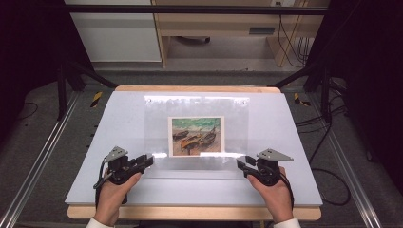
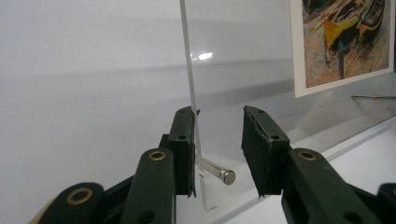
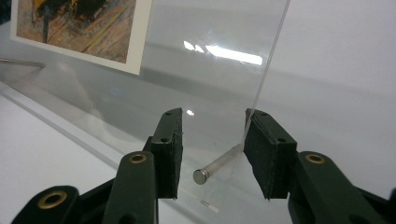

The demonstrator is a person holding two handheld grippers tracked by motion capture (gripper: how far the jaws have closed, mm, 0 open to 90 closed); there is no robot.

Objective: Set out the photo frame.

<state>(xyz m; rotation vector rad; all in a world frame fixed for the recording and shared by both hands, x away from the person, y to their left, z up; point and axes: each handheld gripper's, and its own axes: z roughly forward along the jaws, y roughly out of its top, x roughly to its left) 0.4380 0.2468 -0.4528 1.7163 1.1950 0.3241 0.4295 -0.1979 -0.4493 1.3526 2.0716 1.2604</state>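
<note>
Clear acrylic sheet (image 1: 197,133) lies over the middle of the white table mat (image 1: 114,123), a print of beached boats (image 1: 196,136) showing at its centre, whether under the sheet or on it I cannot tell; a second clear plate appears to lie below, its near edge visible as a pale strip just in front of the top sheet.

Left gripper (image 1: 145,161) sits at the near left corner of the sheet, right gripper (image 1: 241,166) at the near right corner; each held in a hand (image 1: 111,192), sleeves at the bottom edge.

Left gripper view: jaws spread apart around the corner; sheet edge (image 2: 191,93) rests against the inner pad of one jaw; a small metal standoff pin (image 2: 219,171) pokes through the corner into the gap; other jaw clear of it. Right gripper view: same picture mirrored; jaws wide, pin (image 3: 215,167) between them, sheet edge against one pad; nothing clamped on either side.

Judgement on progress: work looks like frame assembly or taking the cover sheet off; grippers are placed at both near corners, so the approach is done; the grasp itself is not yet made. Left to do, as I read it: pinch both corners or pins, then lift or seat the sheet evenly; far corners (image 1: 244,101) untouched.
</note>
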